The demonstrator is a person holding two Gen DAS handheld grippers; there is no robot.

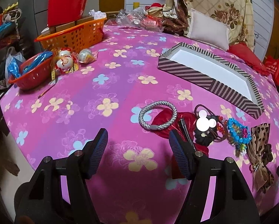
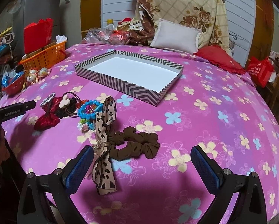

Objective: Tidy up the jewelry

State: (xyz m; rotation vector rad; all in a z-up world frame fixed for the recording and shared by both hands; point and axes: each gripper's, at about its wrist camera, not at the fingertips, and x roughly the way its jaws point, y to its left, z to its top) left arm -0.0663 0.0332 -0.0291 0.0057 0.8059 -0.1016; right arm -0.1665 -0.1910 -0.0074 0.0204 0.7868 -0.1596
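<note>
A striped shallow box (image 1: 188, 73) (image 2: 120, 83) with a white bottom lies empty on the pink flowered cloth. In front of it lies a row of accessories: a silver rope bracelet (image 1: 158, 117) (image 2: 48, 99), a red satin bow (image 1: 163, 122) (image 2: 46, 119), a black scrunchie with a mouse-shaped charm (image 1: 207, 124) (image 2: 64, 101), a blue bead bracelet (image 1: 238, 133) (image 2: 90, 110) and a leopard-print bow on a brown scrunchie (image 1: 260, 149) (image 2: 137, 145). My left gripper (image 1: 138, 136) is open, just short of the silver bracelet. My right gripper (image 2: 142, 154) is open, its fingers either side of the brown scrunchie.
An orange basket (image 1: 74, 35) (image 2: 44, 56) with boxes and a red bag stands at the far left, a red bowl (image 1: 31, 74) (image 2: 13, 87) and wrapped balls beside it. Pillows (image 1: 208, 29) (image 2: 176, 35) and plastic bags line the far edge.
</note>
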